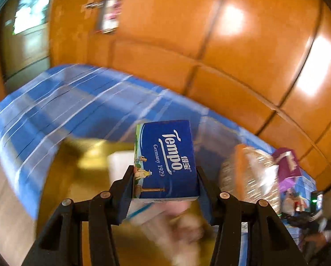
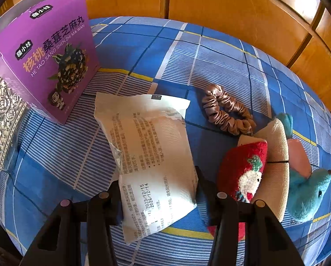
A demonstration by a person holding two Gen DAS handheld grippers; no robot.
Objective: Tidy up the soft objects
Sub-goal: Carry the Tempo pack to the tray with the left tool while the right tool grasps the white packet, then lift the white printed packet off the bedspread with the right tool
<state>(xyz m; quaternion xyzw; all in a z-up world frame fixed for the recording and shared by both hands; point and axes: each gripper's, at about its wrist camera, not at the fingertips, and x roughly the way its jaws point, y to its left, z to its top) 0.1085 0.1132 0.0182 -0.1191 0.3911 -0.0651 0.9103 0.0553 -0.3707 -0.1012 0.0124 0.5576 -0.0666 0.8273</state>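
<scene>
the left gripper (image 1: 165, 185) pinches a blue tempo tissue pack (image 1: 165, 159) upright between its jaws, everything behind it smeared. the right gripper (image 2: 157, 187) straddles a white sealed pouch (image 2: 150, 155) lying on the checked bedspread (image 2: 209, 55), jaws against its sides; a firm grip i cannot tell. at two o'clock a satin scrunchie (image 2: 227, 110), at three a red felt toy (image 2: 243, 170). the slick pouch could slip out.
</scene>
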